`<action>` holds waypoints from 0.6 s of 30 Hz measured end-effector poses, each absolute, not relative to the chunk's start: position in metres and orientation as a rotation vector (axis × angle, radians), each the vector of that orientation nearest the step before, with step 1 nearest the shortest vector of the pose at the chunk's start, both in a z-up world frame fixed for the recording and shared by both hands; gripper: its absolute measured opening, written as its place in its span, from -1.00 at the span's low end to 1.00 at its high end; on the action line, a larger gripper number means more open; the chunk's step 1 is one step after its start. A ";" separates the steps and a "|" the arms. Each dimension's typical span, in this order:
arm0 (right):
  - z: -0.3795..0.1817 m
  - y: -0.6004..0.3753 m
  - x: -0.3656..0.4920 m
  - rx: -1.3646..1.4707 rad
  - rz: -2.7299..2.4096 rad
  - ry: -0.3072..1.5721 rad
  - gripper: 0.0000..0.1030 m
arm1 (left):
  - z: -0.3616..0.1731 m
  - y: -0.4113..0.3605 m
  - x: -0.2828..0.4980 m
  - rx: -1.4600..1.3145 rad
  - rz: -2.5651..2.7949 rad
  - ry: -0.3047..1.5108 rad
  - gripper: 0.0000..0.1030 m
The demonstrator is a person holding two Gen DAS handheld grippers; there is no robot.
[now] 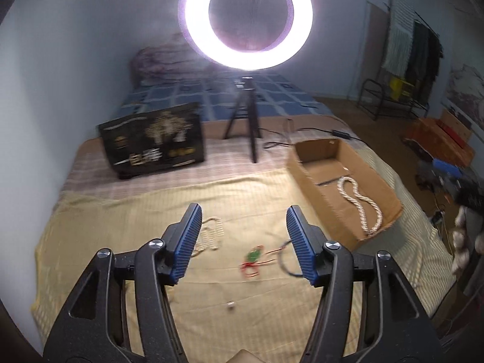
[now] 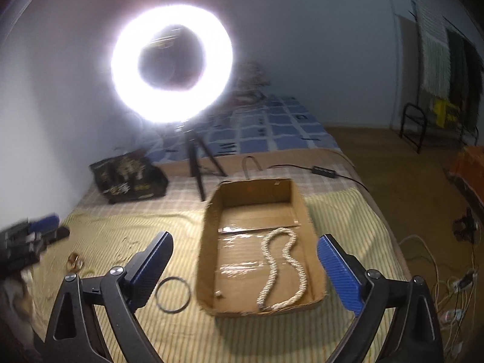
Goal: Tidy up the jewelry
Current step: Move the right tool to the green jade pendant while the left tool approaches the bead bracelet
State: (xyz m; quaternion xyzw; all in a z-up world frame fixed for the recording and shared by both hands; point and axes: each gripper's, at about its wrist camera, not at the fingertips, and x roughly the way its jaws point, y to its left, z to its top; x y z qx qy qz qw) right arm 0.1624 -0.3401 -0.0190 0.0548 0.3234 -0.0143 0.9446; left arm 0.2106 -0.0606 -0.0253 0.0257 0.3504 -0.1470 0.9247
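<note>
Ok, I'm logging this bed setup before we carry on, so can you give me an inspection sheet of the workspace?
Surface: yellow striped bedspread, wrinkled.
Job's things: white beaded rope necklace lying inside the open brown cardboard box; pale bead strand, green-and-red piece and thin black ring bangle loose on the cloth.
Clutter: black printed gift box; lit ring light on black tripod.
Grippers: left tool open, empty; right tool open, empty, in front of the box.
Cables: black power lead behind the box; floor wires at right.
Surroundings: blue checked mattress, hanging clothes.
</note>
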 end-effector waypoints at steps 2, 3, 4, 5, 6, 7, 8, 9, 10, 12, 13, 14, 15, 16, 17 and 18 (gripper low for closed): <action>-0.022 -0.323 0.159 0.087 -0.009 0.671 0.99 | -0.024 -0.044 0.210 0.032 -0.273 0.721 0.22; -0.024 -0.316 0.158 0.084 0.008 0.682 0.99 | -0.024 -0.035 0.210 0.024 -0.263 0.723 0.22; -0.026 -0.307 0.158 0.084 0.032 0.700 0.99 | -0.023 -0.028 0.210 0.021 -0.253 0.725 0.22; -0.030 -0.299 0.160 0.089 0.057 0.722 0.99 | -0.023 -0.020 0.209 0.017 -0.242 0.725 0.22; -0.034 -0.291 0.161 0.097 0.081 0.743 0.99 | -0.023 -0.013 0.208 0.014 -0.233 0.724 0.22; -0.039 -0.283 0.163 0.109 0.112 0.766 0.99 | -0.023 -0.008 0.207 0.011 -0.226 0.724 0.22; -0.044 -0.275 0.165 0.116 0.142 0.790 0.99 | -0.024 0.000 0.207 0.008 -0.215 0.727 0.22; -0.049 -0.267 0.168 0.112 0.158 0.808 0.99 | -0.026 0.007 0.206 0.005 -0.209 0.733 0.22; -0.054 -0.258 0.171 0.097 0.171 0.827 0.97 | -0.026 0.010 0.205 0.002 -0.208 0.736 0.22; -0.065 -0.240 0.175 0.057 0.198 0.854 0.90 | -0.030 0.023 0.203 -0.002 -0.202 0.751 0.22; -0.070 -0.232 0.178 0.036 0.213 0.868 0.88 | -0.031 0.028 0.202 -0.004 -0.198 0.757 0.22; -0.073 -0.226 0.181 0.024 0.225 0.879 0.86 | -0.033 0.035 0.201 -0.006 -0.193 0.761 0.22; -0.077 -0.219 0.185 0.012 0.245 0.893 0.86 | -0.035 0.040 0.200 -0.009 -0.189 0.768 0.22; -0.080 -0.214 0.189 0.002 0.262 0.908 0.84 | -0.038 0.047 0.200 -0.015 -0.186 0.781 0.22; -0.083 -0.208 0.191 -0.010 0.275 0.919 0.83 | -0.042 0.053 0.200 -0.024 -0.181 0.798 0.22; -0.085 -0.204 0.193 -0.019 0.283 0.925 0.82 | -0.046 0.058 0.200 -0.031 -0.175 0.813 0.22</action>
